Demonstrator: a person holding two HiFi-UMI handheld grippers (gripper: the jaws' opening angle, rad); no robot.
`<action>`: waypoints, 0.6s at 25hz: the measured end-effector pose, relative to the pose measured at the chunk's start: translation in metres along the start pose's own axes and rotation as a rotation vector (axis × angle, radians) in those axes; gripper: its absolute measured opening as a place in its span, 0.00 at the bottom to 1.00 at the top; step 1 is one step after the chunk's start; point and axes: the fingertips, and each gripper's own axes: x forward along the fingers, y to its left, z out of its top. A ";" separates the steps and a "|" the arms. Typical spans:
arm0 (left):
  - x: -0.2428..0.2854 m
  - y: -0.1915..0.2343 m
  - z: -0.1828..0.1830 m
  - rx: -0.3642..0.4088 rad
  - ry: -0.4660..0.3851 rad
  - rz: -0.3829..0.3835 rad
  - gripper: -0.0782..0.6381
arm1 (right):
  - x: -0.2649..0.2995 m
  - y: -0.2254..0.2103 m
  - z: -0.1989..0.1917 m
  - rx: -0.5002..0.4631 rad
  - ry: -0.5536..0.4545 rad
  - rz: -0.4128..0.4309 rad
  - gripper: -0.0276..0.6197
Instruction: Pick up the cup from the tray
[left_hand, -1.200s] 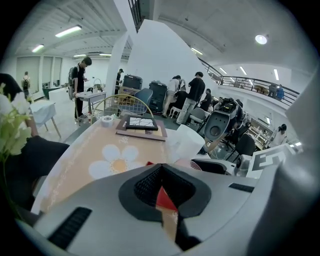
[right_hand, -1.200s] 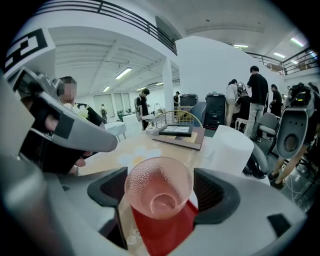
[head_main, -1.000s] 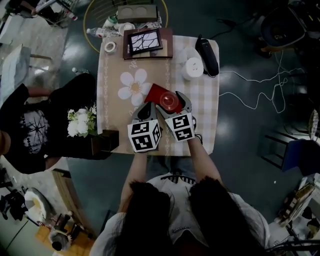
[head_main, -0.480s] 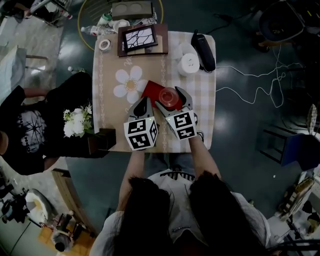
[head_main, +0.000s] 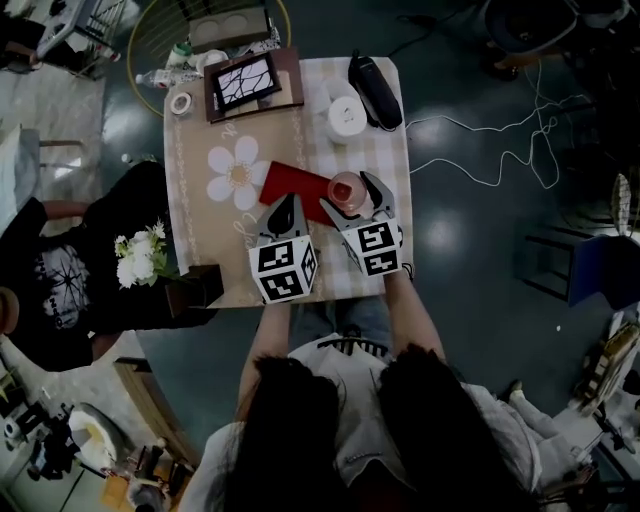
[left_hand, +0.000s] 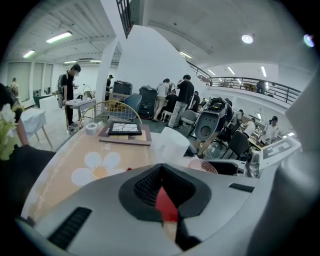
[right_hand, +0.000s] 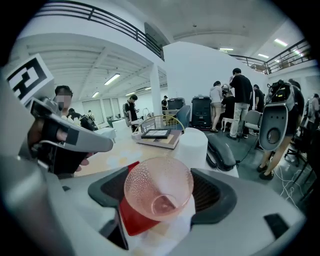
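A pink dimpled glass cup (head_main: 346, 186) sits between the jaws of my right gripper (head_main: 351, 193), which is shut on it. In the right gripper view the cup (right_hand: 159, 186) shows its open mouth, gripped on both sides by the dark pads. It hangs over the right edge of the red tray (head_main: 287, 184), which lies flat on the table. The tray's corner (right_hand: 132, 218) shows under the cup. My left gripper (head_main: 285, 208) is shut and holds nothing, its tips over the tray's near edge; red tray (left_hand: 165, 204) shows through its narrow gap.
A white cylinder (head_main: 343, 118) and a black device (head_main: 375, 78) stand at the table's far right. A framed picture (head_main: 245, 82) lies at the far left, a daisy mat (head_main: 235, 172) left of the tray. White flowers (head_main: 140, 255) and a seated person (head_main: 50, 270) are at the left.
My right gripper has carried the cup from the middle of the red tray to its right edge. The left gripper has stayed shut beside it.
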 end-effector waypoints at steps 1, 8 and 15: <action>0.000 -0.005 0.000 0.008 -0.004 -0.006 0.12 | -0.004 -0.004 -0.004 0.000 0.006 -0.008 0.65; 0.005 -0.037 -0.001 0.054 -0.006 -0.054 0.12 | -0.028 -0.030 -0.026 0.025 0.017 -0.058 0.65; 0.004 -0.053 -0.007 0.065 -0.002 -0.062 0.12 | -0.039 -0.044 -0.048 0.023 0.039 -0.063 0.65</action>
